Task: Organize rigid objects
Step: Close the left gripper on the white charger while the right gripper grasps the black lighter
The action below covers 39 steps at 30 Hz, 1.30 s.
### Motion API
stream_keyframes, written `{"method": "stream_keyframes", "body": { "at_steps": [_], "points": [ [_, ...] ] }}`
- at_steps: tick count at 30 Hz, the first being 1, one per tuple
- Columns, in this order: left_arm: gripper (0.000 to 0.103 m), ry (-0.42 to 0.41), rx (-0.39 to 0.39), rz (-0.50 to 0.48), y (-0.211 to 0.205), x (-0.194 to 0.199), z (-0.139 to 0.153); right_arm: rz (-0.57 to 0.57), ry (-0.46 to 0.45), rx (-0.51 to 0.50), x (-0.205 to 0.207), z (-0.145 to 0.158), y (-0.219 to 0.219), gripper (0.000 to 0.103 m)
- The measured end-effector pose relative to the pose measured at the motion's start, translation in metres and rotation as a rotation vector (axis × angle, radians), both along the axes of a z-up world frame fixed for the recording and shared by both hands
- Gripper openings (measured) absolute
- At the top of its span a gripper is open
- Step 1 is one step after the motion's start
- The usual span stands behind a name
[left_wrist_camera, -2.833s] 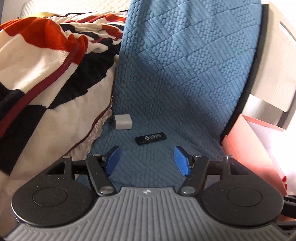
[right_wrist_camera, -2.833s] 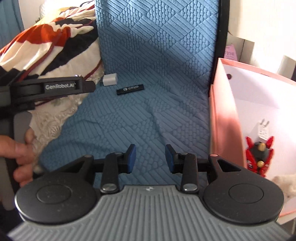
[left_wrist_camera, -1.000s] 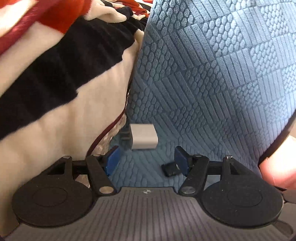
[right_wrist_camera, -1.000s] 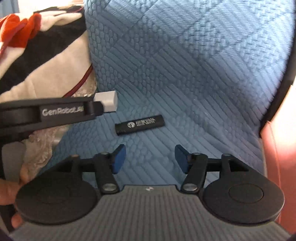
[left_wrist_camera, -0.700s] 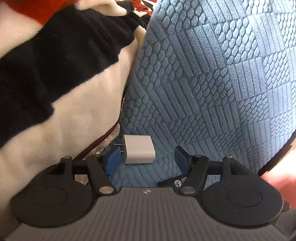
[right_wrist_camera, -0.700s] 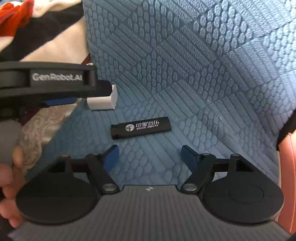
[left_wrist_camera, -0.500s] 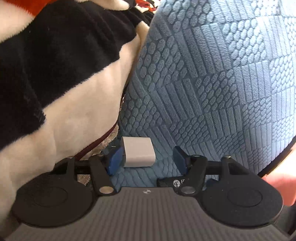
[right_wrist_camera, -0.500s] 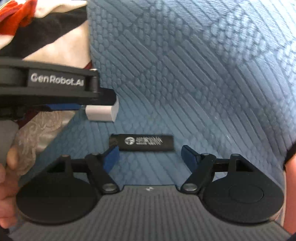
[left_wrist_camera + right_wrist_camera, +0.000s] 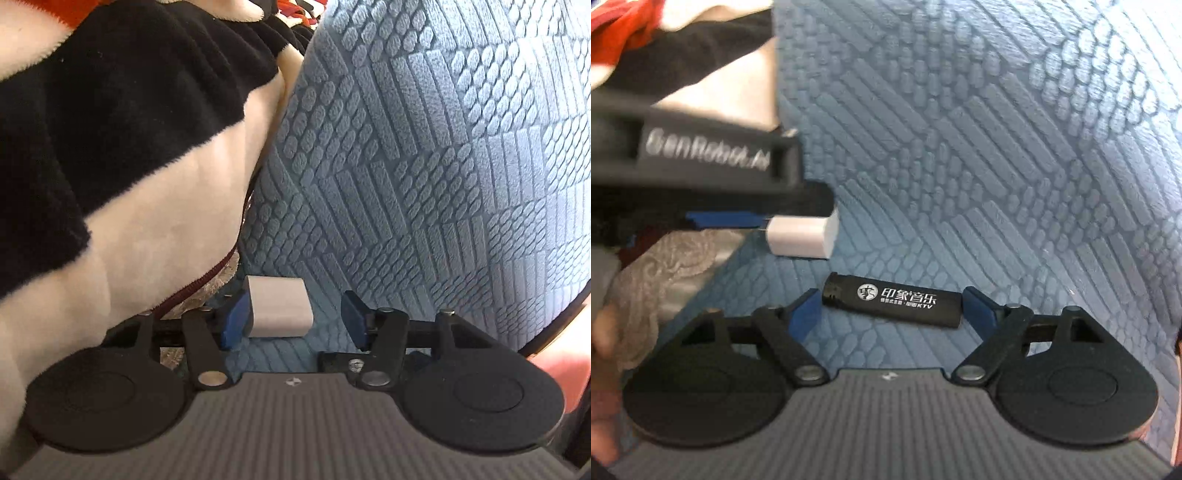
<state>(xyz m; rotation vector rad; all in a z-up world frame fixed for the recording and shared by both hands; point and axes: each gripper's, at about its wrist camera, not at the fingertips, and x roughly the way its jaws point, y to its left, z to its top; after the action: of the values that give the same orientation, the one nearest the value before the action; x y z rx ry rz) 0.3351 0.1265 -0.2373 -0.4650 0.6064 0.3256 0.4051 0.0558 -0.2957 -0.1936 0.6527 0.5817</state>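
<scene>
Between right gripper (image 9: 888, 308) pads (closer now): lighter (image 9: 892, 300).

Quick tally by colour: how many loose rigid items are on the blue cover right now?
White: 1, the charger, between the open left gripper fingers.
Black: 1, the lighter, between the open right gripper fingers.
Total: 2 on the cover.

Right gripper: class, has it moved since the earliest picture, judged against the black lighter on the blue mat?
Yes. The right gripper has moved forward to the black lighter on the blue mat; its open jaws now flank the lighter's ends.
</scene>
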Motion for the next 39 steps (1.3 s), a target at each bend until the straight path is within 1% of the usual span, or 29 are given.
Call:
{"method": "stream_keyframes", "body": {
  "at_steps": [4,9,13,18,20,22,23,27,30,33,35,39],
  "points": [
    [0.062,0.011,0.018,0.006,-0.003,0.003,-0.002,-0.022,0.014,-0.009,0.004,0.006,-0.015,0.085],
    [0.063,0.048,0.055,0.027,-0.011,0.013,-0.011,-0.052,0.055,-0.023,0.004,0.015,-0.040,0.085],
    [0.063,0.102,0.149,0.041,-0.025,0.026,-0.017,-0.052,0.077,-0.037,0.008,0.020,-0.062,0.085],
    [0.063,0.139,0.158,0.047,-0.026,0.040,-0.027,-0.034,0.098,-0.051,0.008,0.026,-0.086,0.085],
    [0.062,0.146,0.158,0.047,-0.024,0.045,-0.030,-0.028,0.098,-0.057,-0.012,0.028,-0.086,0.085],
    [0.054,0.157,0.187,0.050,-0.025,0.050,-0.032,-0.020,0.097,-0.057,-0.014,0.028,-0.093,0.085],
    [0.054,0.162,0.196,0.046,-0.025,0.052,-0.032,-0.016,0.093,-0.061,-0.015,0.029,-0.096,0.085],
    [0.054,0.157,0.169,0.041,-0.024,0.056,-0.032,-0.011,0.092,-0.066,-0.018,0.030,-0.101,0.085],
    [0.053,0.142,0.109,0.041,-0.010,0.049,-0.024,-0.006,0.087,-0.071,-0.018,0.025,-0.092,0.085],
    [0.053,0.108,0.040,0.046,-0.001,0.045,-0.020,-0.008,0.091,-0.073,-0.016,0.025,-0.090,0.085],
    [0.053,0.098,0.023,0.047,0.004,0.043,-0.017,-0.017,0.094,-0.078,-0.010,0.022,-0.082,0.085],
    [0.053,0.082,0.005,0.031,0.004,0.038,-0.006,-0.032,0.097,-0.080,-0.011,0.025,-0.086,0.085]
  ]
}}
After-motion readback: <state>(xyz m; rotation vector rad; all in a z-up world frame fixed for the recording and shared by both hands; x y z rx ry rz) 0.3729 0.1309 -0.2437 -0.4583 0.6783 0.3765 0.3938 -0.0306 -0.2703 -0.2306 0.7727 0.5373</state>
